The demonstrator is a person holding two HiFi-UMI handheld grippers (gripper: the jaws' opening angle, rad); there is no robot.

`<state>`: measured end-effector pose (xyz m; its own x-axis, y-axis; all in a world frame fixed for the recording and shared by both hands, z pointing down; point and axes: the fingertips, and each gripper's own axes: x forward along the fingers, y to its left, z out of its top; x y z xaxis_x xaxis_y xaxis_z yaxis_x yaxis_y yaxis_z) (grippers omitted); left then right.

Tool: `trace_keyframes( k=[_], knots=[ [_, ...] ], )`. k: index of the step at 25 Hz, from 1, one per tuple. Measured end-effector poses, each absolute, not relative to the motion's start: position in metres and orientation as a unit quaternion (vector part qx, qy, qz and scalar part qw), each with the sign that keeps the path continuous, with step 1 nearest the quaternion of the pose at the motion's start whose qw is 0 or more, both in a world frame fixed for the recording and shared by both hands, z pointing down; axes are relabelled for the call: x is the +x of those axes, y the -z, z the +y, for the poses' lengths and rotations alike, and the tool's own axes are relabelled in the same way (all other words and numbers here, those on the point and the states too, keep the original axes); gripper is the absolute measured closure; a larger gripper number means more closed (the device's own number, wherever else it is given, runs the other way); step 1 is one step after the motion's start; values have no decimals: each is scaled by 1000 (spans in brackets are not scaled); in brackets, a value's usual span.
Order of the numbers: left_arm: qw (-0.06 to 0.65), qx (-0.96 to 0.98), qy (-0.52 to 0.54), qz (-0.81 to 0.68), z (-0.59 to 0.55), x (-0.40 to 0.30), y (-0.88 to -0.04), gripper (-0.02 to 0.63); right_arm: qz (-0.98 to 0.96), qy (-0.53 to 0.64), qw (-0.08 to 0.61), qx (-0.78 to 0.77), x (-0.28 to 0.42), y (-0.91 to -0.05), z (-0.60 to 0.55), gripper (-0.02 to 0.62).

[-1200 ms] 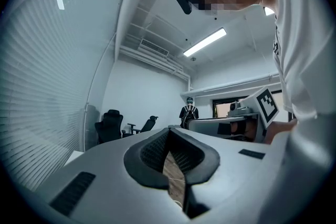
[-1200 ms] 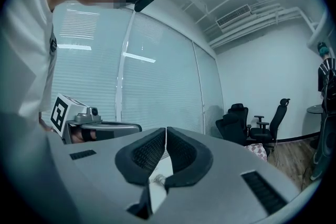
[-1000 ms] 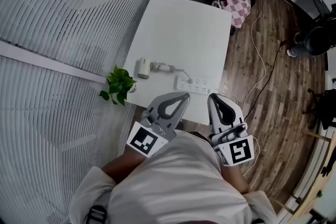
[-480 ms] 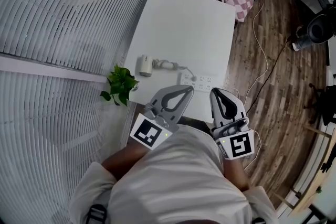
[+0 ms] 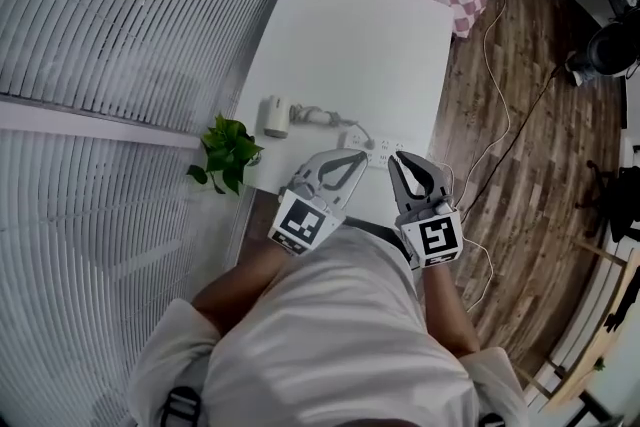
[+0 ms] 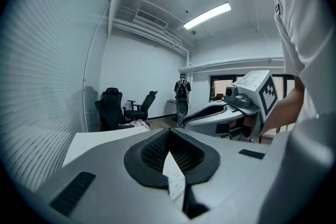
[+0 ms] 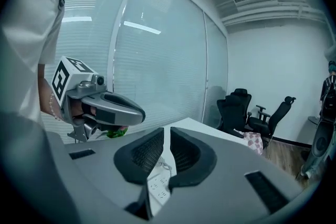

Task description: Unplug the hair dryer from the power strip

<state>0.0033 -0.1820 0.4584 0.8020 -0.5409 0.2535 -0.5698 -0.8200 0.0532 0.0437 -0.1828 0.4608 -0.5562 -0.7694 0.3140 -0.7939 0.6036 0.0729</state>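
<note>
Both tongs have dropped toward the white tabletop within the last second. The closed, empty tips of the left tongs and right tongs now sit over the near edge of the strip, so the reach looks nearly done, though nothing is gripped yet. The stubby white dryer lies left of the flat, oblong plastic strip, its thin cord curling across to it. The tongs are smooth grey shells with black ribbed pads.
</note>
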Motion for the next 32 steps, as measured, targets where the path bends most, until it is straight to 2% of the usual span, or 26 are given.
trace_keyframes(
  k=[8,13,25,32],
  knots=[
    [108,928,-220,-281,-192,9,-569,577,-880,-76,231,408,43,-549,-193,555],
    [140,913,-261,-280,-200,10,-626,577,-875,-94,274,388,45,-601,-200,492],
    [150,889,-346,-261,-210,21,-708,577,-863,-121,351,343,43,-691,-214,468],
    [156,871,-393,-250,-214,27,-732,577,-860,-129,376,319,40,-714,-219,463]
  ],
)
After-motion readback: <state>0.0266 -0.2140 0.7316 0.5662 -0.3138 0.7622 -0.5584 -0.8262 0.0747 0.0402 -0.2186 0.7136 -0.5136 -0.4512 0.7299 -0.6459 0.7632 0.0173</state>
